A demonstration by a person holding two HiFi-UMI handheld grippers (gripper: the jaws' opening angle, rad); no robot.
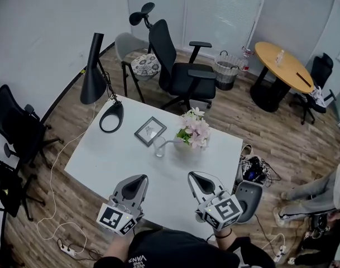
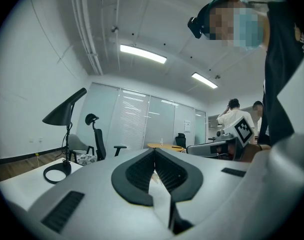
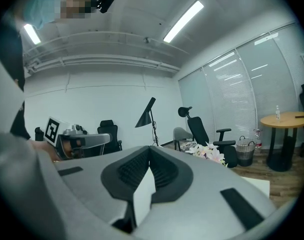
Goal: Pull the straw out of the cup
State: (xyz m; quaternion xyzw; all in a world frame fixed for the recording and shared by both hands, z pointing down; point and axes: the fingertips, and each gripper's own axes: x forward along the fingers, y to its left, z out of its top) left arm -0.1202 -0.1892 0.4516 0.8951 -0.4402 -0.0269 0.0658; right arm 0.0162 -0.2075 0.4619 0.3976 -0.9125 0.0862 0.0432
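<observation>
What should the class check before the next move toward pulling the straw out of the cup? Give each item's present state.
1. Cup upright on the table: ok.
2. Straw in the cup: ok.
3. Left gripper open for a grasp: not ok, shut and empty.
4. Right gripper open for a grasp: not ok, shut and empty.
5. Bare table between grippers and cup: ok.
6. Room around the cup: not ok, flowers and picture frame stand close.
</observation>
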